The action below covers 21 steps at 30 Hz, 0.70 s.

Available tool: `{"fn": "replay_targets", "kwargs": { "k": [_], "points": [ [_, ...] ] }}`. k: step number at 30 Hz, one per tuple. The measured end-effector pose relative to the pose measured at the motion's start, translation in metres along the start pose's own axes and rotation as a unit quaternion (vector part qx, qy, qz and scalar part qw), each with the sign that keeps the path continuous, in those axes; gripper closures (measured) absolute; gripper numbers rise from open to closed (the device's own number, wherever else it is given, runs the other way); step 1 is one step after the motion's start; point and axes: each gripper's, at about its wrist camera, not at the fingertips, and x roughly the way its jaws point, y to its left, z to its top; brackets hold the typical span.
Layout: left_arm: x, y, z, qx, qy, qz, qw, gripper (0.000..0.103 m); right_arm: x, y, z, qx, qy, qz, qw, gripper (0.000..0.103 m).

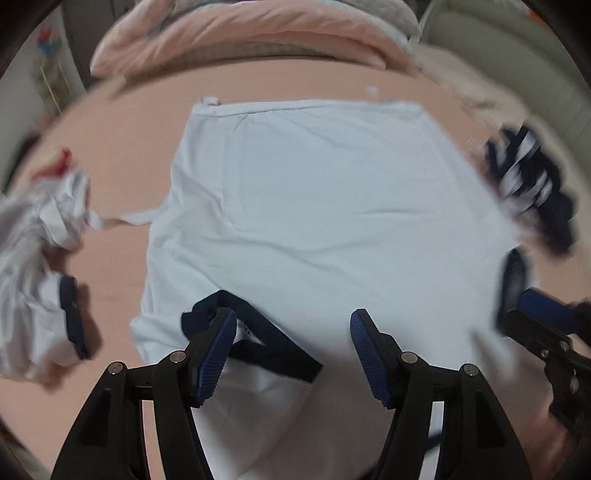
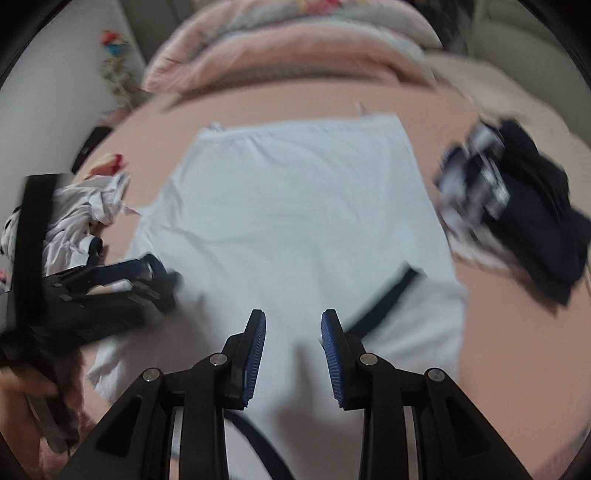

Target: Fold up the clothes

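Observation:
A white T-shirt [image 1: 314, 206] with dark navy trim [image 1: 266, 343] lies spread flat on a pink bed sheet [image 1: 122, 147]; it also shows in the right wrist view [image 2: 295, 214]. My left gripper [image 1: 293, 317] is open just above the shirt's near edge, by the navy trim. My right gripper [image 2: 293, 317] is open and empty over the shirt's near part, with a navy-edged sleeve [image 2: 391, 299] to its right. The right gripper also shows at the shirt's right edge in the left wrist view [image 1: 517, 280]. The left gripper shows at the left in the right wrist view [image 2: 147, 277].
A crumpled white garment [image 1: 40, 251] lies left of the shirt. A navy and white striped garment pile [image 1: 532, 184] lies to the right, also seen in the right wrist view [image 2: 517, 206]. A pink quilt [image 1: 240, 33] is bunched along the far side of the bed.

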Motion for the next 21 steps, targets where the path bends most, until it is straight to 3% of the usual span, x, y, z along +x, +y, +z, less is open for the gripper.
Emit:
{"fn": "replay_targets", "kwargs": {
  "k": [1, 3, 4, 6, 9, 12, 14, 17, 19, 21],
  "points": [
    [-0.002, -0.001, -0.015, 0.004, 0.027, 0.012, 0.9995, 0.041, 0.016, 0.001, -0.006, -0.001, 0.024, -0.005, 1.000, 0.072],
    [-0.018, -0.011, -0.042, 0.035, 0.013, 0.040, 0.9985, 0.041, 0.042, 0.000, -0.027, 0.006, 0.067, -0.001, 0.998, 0.072],
    [-0.027, -0.016, -0.055, 0.052, 0.003, 0.054, 0.9972, 0.041, 0.037, 0.001, -0.041, 0.000, 0.064, -0.003, 0.998, 0.072],
    [-0.036, -0.018, -0.077, 0.057, -0.008, 0.054, 0.9968, 0.040, 0.023, 0.005, -0.066, -0.020, 0.050, -0.011, 0.998, 0.072],
    [-0.053, -0.012, -0.096, 0.048, -0.056, 0.045, 0.9962, 0.041, 0.009, 0.004, -0.088, -0.034, 0.027, -0.012, 0.999, 0.072],
    [-0.088, 0.013, -0.107, -0.009, -0.120, 0.011, 0.9927, 0.041, -0.025, -0.013, -0.087, -0.006, -0.010, 0.013, 1.000, 0.072],
    [-0.112, 0.036, -0.116, -0.056, -0.164, -0.015, 0.9847, 0.041, -0.042, -0.031, -0.079, 0.008, -0.053, 0.022, 0.998, 0.072],
    [-0.097, 0.056, -0.113, -0.077, -0.121, -0.026, 0.9893, 0.041, -0.039, -0.059, -0.078, 0.032, -0.070, -0.009, 0.997, 0.069],
    [-0.064, 0.057, -0.116, -0.072, -0.030, -0.051, 0.9957, 0.041, -0.002, -0.068, -0.079, 0.029, -0.017, -0.019, 0.999, 0.068],
    [-0.063, 0.054, -0.127, -0.065, -0.032, -0.055, 0.9959, 0.041, 0.017, -0.069, -0.095, 0.016, 0.033, -0.027, 0.999, 0.068]
  ]
}}
